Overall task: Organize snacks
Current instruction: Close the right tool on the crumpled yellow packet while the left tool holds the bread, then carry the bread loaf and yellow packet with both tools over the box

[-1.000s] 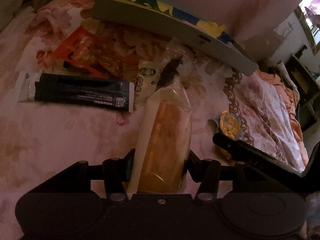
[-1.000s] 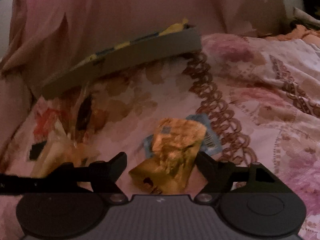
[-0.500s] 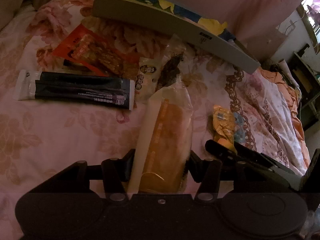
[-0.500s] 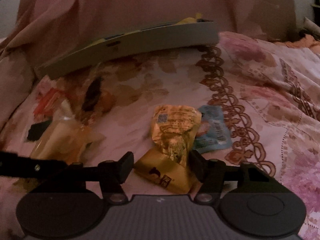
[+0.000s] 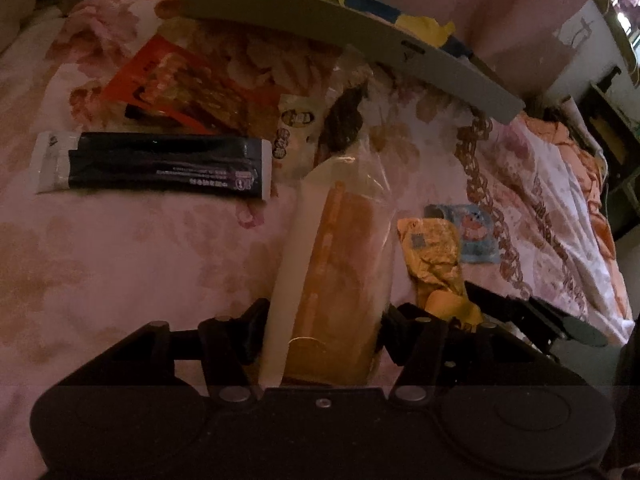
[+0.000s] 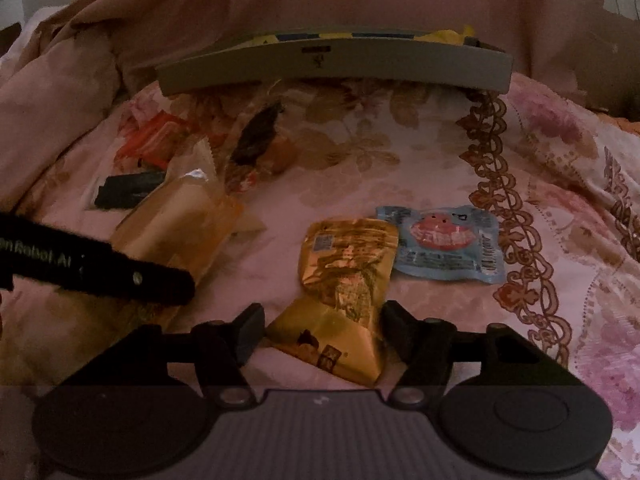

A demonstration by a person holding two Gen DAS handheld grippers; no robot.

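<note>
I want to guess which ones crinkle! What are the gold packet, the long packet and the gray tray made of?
Gold packet: probably shiny foil, as it shows creases and glints.
Long packet: likely thin plastic film, since its top end is see-through.
Gray tray: looks like hard matte plastic, with a smooth, dull, straight wall. That one probably won't crinkle.
</note>
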